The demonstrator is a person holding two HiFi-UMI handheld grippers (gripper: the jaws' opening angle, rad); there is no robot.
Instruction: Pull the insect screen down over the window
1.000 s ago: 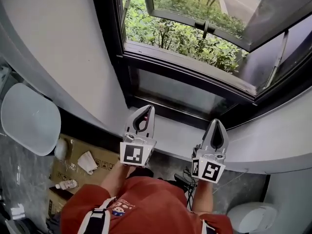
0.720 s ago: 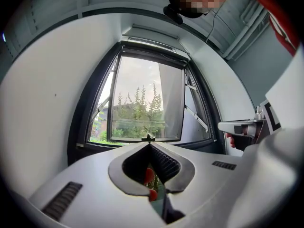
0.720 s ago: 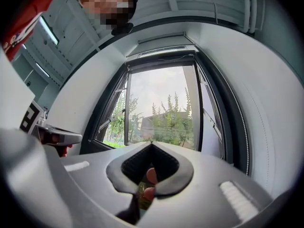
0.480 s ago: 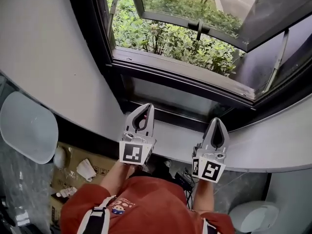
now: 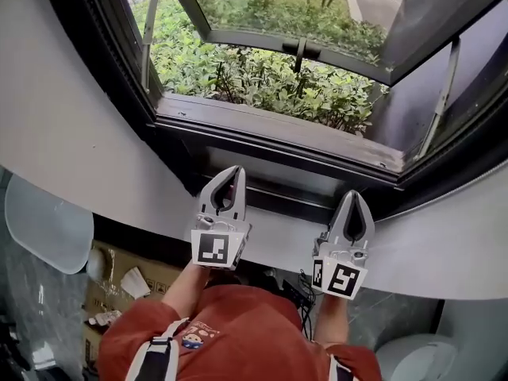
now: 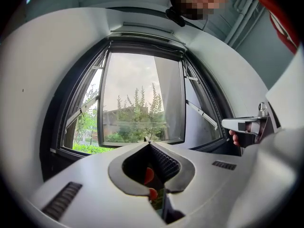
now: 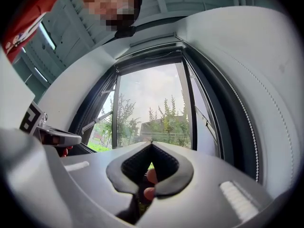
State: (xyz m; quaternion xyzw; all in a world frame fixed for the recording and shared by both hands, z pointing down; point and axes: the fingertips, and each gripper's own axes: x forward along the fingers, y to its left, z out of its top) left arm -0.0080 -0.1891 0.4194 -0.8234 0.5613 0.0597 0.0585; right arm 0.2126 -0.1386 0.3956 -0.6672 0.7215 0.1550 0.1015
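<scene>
The window [image 5: 270,78] has a dark frame, and its glass sash [image 5: 302,22] is swung outward over green bushes. A pale housing bar [image 6: 142,31] runs along the top of the opening, also visible as the housing bar [image 7: 149,44] in the right gripper view. No screen covers the opening. My left gripper [image 5: 235,168] and right gripper [image 5: 353,193] hover side by side over the white sill [image 5: 278,232], pointing at the window. Both are shut and hold nothing. The left gripper [image 6: 149,142] and right gripper [image 7: 151,142] each show closed tips against the open window.
A bead cord [image 7: 249,127] hangs down the right side of the frame. Below the sill lie a cardboard box [image 5: 119,280] with small items and some cables [image 5: 290,286]. A white rounded object [image 5: 44,225] is at the left, another white rounded object [image 5: 417,359] at the lower right.
Both grippers have moved forward together toward the window, staying shut. The window frame now fills more of the head view and its left edge has shifted left.
</scene>
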